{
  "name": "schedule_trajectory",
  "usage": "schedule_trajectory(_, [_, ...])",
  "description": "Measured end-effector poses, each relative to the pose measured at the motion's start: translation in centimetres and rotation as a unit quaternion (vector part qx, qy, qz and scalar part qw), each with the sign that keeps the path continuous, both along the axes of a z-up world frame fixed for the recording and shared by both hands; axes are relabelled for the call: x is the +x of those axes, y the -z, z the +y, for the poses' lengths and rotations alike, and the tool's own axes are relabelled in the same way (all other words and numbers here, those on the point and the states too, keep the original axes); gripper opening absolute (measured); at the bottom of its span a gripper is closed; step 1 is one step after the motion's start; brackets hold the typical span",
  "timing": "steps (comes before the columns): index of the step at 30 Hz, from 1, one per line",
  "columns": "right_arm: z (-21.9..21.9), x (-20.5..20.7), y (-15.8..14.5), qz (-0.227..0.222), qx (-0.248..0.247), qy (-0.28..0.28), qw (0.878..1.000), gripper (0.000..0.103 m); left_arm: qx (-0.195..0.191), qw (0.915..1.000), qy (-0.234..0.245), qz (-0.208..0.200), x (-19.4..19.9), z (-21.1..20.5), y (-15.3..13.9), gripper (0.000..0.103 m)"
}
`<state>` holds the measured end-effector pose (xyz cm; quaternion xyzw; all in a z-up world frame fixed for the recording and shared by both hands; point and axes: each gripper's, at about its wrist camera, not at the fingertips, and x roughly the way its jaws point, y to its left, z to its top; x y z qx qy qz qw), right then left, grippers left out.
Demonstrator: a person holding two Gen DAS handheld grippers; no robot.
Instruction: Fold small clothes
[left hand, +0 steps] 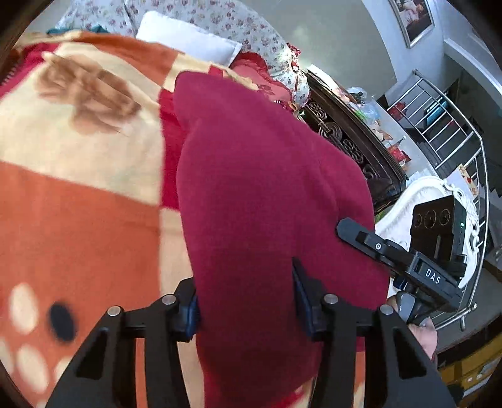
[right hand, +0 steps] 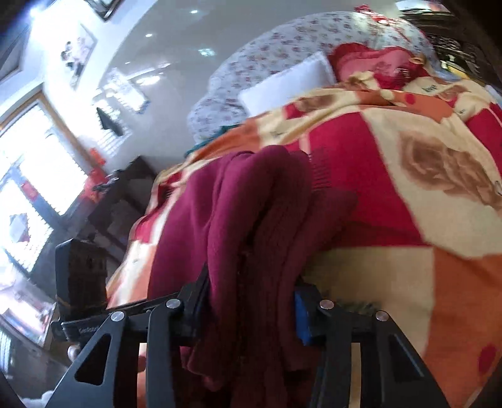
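Note:
A dark red knit garment (left hand: 263, 188) lies on a patterned blanket (left hand: 78, 175) on a bed. My left gripper (left hand: 246, 301) is shut on one edge of the garment, with cloth filling the gap between its fingers. The right gripper shows in the left wrist view (left hand: 376, 244) at the garment's right edge. In the right wrist view, my right gripper (right hand: 251, 304) is shut on bunched folds of the same garment (right hand: 238, 201), which hangs between its fingers. The left gripper's body (right hand: 81, 276) shows at the left of that view.
The orange, cream and red blanket (right hand: 408, 188) covers the bed. A white pillow (left hand: 188, 37) and floral bedding (left hand: 244, 22) lie at the far end. A dark carved wooden headboard (left hand: 354, 131) and a metal railing (left hand: 455, 131) stand to the right. Windows (right hand: 37, 163) are at the left.

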<state>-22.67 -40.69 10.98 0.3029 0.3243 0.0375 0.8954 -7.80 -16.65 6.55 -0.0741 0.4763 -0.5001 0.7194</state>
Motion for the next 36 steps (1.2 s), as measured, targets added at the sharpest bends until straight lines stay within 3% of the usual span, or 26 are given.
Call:
schedule_trajectory(4, [4.1, -0.5, 0.7, 0.008, 0.029, -0.043, 0.999, 0.051, 0.045, 0.9987, -0.014, -0.019, -2.2, 5.1, -1.2, 0.048])
schedule_trajectory(6, [6.1, -0.4, 2.2, 0.024, 0.032, -0.05, 0.998, 0.058, 0.075, 0.9967, -0.021, -0.022, -2.9, 6.7, -0.8, 0.049])
schedule_trajectory(9, [7.3, -0.4, 4.0, 0.071, -0.024, -0.029, 0.997, 0.059, 0.137, 0.9891, -0.04, -0.036, -3.4, 7.9, 1.2, 0.05])
schedule_trajectory(10, [7.2, -1.1, 3.7, 0.067, -0.035, -0.014, 0.997, 0.059, 0.16, 0.9851, -0.049, -0.037, -3.4, 8.2, 2.1, 0.052])
schedule_trajectory(13, [7.4, -3.3, 1.4, 0.021, -0.024, -0.017, 0.999, 0.059, 0.152, 0.9833, -0.087, -0.05, -3.8, 9.8, 2.0, 0.057])
schedule_trajectory(15, [9.2, -3.7, -0.1, 0.014, -0.057, -0.05, 0.997, 0.057, 0.153, 0.9804, -0.104, -0.069, -4.5, 10.3, 1.1, 0.058])
schedule_trajectory(17, [11.6, -4.1, -1.5, -0.008, -0.078, -0.085, 0.993, 0.055, 0.164, 0.9714, -0.131, -0.11, -5.2, 10.3, 0.0, 0.067])
schedule_trajectory(19, [14.4, -3.9, -2.1, -0.022, -0.083, -0.137, 0.987, 0.051, 0.172, 0.9643, -0.147, -0.138, -6.0, 10.3, -0.1, 0.069])
schedule_trajectory(23, [17.5, -2.8, 0.3, 0.035, -0.166, -0.16, 0.972, 0.04, 0.192, 0.9599, -0.141, -0.147, -6.3, 10.0, 1.2, 0.069])
schedule_trajectory(26, [16.3, -2.6, 3.2, 0.079, -0.207, -0.117, 0.968, 0.012, 0.189, 0.9584, -0.145, -0.158, -6.6, 9.9, 1.9, 0.074])
schedule_trajectory(27, [15.3, -2.7, 3.9, 0.083, -0.19, -0.105, 0.973, 0.003, 0.186, 0.958, -0.147, -0.161, -6.6, 9.7, 2.0, 0.076])
schedule_trajectory(29, [14.2, -3.1, 4.3, 0.074, -0.14, -0.097, 0.983, 0.003, 0.186, 0.9564, -0.153, -0.166, -6.9, 9.5, 2.3, 0.076])
schedule_trajectory(36, [15.0, -5.9, 1.2, 0.039, -0.146, -0.063, 0.986, 0.014, 0.177, 0.9478, -0.191, -0.184, -8.3, 10.2, 1.6, 0.076])
